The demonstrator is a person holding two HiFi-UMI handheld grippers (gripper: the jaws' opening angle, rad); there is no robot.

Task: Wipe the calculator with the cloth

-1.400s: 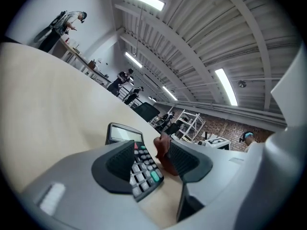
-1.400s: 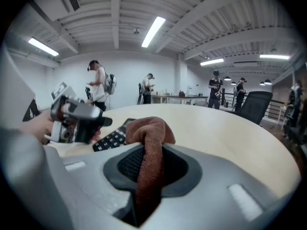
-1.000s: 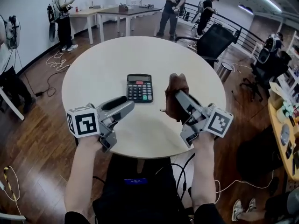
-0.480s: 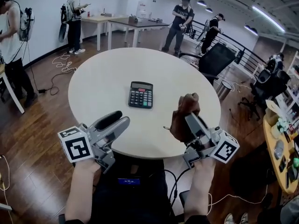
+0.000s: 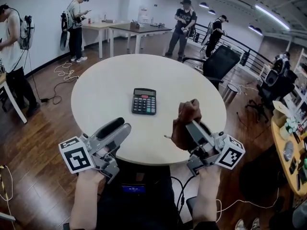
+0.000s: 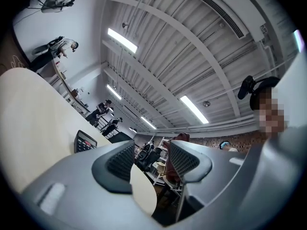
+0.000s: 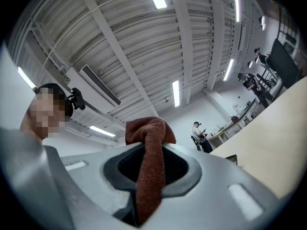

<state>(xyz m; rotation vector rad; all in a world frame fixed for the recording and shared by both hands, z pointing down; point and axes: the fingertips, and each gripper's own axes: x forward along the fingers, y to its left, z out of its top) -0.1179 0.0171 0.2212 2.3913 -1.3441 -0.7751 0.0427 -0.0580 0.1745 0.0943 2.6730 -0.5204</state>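
A black calculator (image 5: 144, 101) lies flat near the middle of the round white table (image 5: 105, 87); its edge also shows in the left gripper view (image 6: 85, 142). My right gripper (image 5: 191, 124) hovers over the table's near right edge, tilted up, shut on a bunched brown cloth (image 5: 184, 121). In the right gripper view the cloth (image 7: 149, 150) is pinched between the jaws and sticks out past them. My left gripper (image 5: 119, 128) hangs at the near left edge, open, with nothing between its jaws (image 6: 151, 159). Both grippers are short of the calculator and apart from it.
Several people stand at the long tables (image 5: 129, 28) at the back of the room. A black office chair (image 5: 218, 61) is behind the table at the right. Cables (image 5: 60, 71) lie on the wooden floor at left. Shelves with clutter (image 5: 292, 128) stand at the far right.
Both grippers have drawn back from beside the calculator to the table's near edge and tipped upward. The cloth has stayed in the right gripper; the left jaws have stayed apart.
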